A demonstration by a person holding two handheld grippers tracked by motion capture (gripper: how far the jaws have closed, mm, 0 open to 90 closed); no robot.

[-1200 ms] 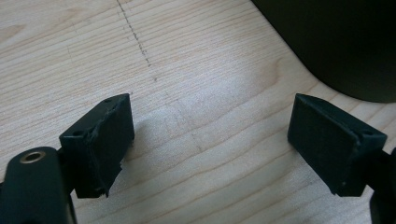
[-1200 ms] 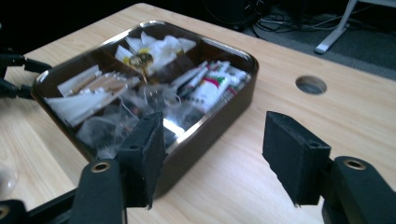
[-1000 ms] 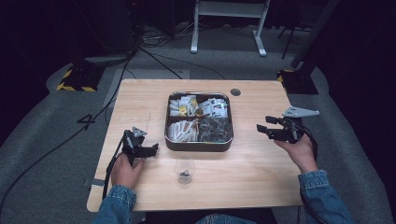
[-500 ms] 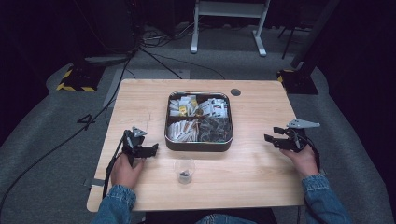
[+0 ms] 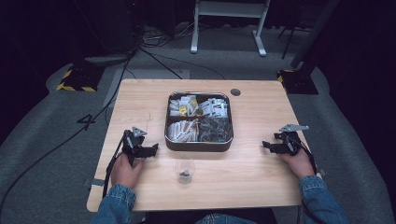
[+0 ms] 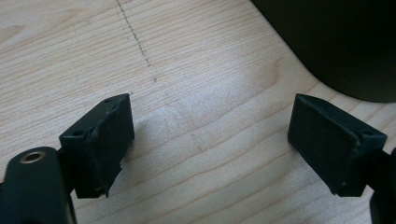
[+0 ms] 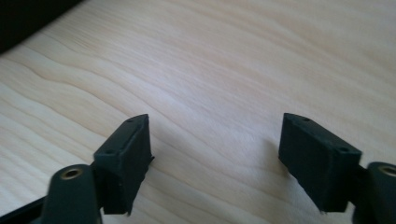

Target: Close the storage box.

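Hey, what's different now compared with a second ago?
The right gripper has come down and back toward the person, from raised beside the tin to low over the table, jaws open and empty. Nothing was picked up or released. The left gripper, also open, the tin and the small glass stayed where they were.

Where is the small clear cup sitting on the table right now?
In the high view the small clear cup stands near the table's front edge, just in front of the square tin, nearer the left gripper than the right.
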